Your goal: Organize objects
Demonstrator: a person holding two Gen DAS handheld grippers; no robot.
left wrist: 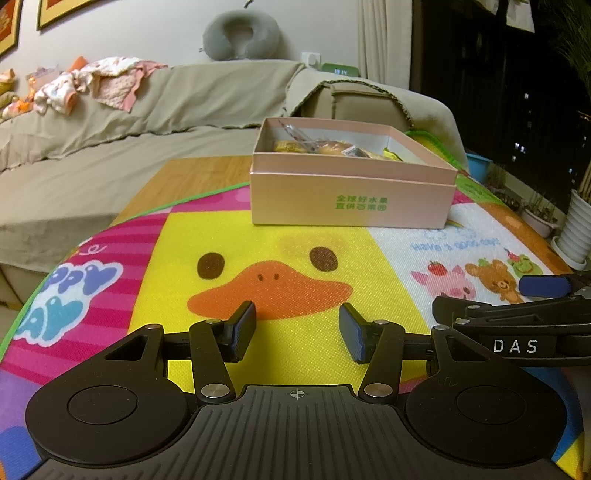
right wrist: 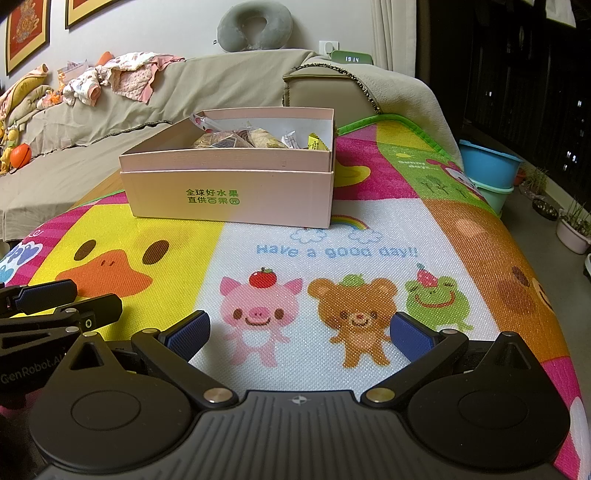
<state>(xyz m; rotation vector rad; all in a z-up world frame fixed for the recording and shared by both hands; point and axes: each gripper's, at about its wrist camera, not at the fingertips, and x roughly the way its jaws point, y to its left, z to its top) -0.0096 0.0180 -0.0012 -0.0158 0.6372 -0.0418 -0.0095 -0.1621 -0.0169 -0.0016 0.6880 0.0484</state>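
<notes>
A pink cardboard box (left wrist: 351, 199) with green print stands on the colourful cartoon mat (left wrist: 295, 251); it also shows in the right wrist view (right wrist: 229, 201). Several wrapped snacks (right wrist: 255, 142) lie inside it, seen too in the left wrist view (left wrist: 332, 147). My left gripper (left wrist: 297, 332) is open and empty, low over the duck print, well short of the box. My right gripper (right wrist: 299, 334) is open and empty over the pig and bear prints. Each gripper shows at the edge of the other's view, the right one (left wrist: 517, 295) and the left one (right wrist: 55, 302).
The mat (right wrist: 369, 240) covers a wooden table (left wrist: 192, 173). A beige sofa (left wrist: 110, 129) with clothes (left wrist: 103, 83) and a grey neck pillow (left wrist: 242, 35) stands behind. Blue tubs (right wrist: 487, 170) and potted plants (right wrist: 574, 229) stand at the right.
</notes>
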